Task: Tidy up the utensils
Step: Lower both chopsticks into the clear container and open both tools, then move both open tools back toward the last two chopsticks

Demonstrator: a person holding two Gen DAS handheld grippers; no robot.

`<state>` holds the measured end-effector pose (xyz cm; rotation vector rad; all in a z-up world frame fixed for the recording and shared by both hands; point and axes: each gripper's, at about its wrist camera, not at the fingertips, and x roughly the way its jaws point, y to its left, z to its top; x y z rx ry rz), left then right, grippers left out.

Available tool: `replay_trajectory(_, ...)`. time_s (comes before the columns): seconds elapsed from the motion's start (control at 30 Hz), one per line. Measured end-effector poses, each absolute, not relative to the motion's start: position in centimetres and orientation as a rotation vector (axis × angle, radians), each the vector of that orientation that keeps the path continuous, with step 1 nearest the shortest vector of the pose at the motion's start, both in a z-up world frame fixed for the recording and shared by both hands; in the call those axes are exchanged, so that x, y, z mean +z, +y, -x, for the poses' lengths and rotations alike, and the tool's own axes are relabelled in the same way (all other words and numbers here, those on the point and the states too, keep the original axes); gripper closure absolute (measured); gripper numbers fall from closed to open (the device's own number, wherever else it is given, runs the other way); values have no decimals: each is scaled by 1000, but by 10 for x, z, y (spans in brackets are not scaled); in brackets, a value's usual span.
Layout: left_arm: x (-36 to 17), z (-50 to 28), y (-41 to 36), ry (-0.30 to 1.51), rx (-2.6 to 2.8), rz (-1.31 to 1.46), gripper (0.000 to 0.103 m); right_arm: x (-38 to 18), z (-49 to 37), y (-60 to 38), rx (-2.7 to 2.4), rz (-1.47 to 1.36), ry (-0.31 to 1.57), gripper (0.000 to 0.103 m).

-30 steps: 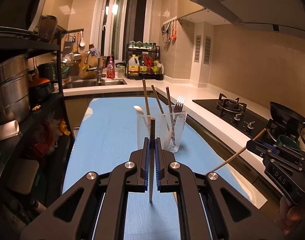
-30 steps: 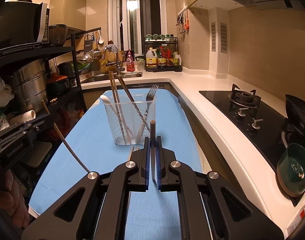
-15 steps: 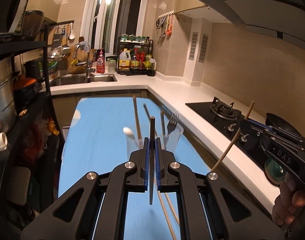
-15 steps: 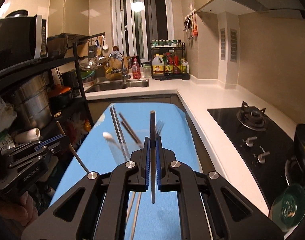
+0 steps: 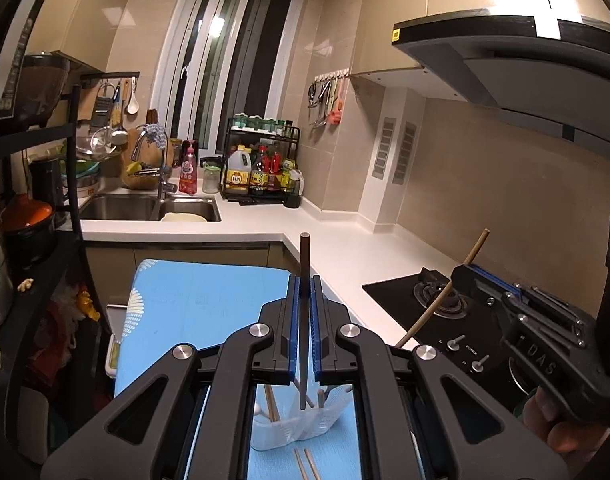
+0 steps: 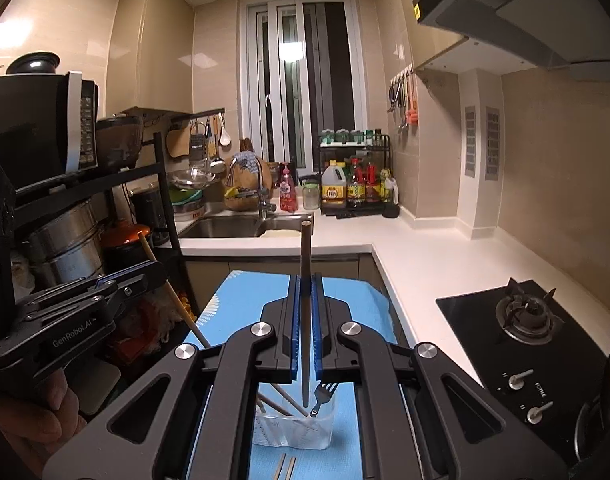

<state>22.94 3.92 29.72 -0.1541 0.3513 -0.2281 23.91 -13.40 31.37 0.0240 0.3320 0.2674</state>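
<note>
Kitchen with sink and hob; blue-covered bench (image 5: 209, 304) carrying a clear cup (image 6: 293, 426) of utensils. Left gripper (image 5: 303, 296), fingers pinching one chopstick (image 5: 304, 280) upright, hangs above the cup; right gripper (image 6: 305, 300) likewise pinches a chopstick (image 6: 305, 272) whose tip hangs over the cup mouth. Both long axes point down toward the cup; neither hand looks clearly nearer.

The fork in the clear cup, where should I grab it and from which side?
Grip the fork just below its tines, coming from above: it stands tines-up in the clear cup, handle buried among leaning chopsticks, so only the top looks reachable.
</note>
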Motion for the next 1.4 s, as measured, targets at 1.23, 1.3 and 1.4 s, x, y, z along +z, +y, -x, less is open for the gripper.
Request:
replay_trajectory(1.23,99,-83,35,459,-127,91,88,124,-69,-150,219,-69,391,91)
replay_trajectory(1.3,72,-68,40,496,-92,114,89,95,-59,-149,217,-86,441,93)
replay_trajectory(1.4,41,-50,44,551,-60,128,89,61,-50,-141,231,-66,513,93)
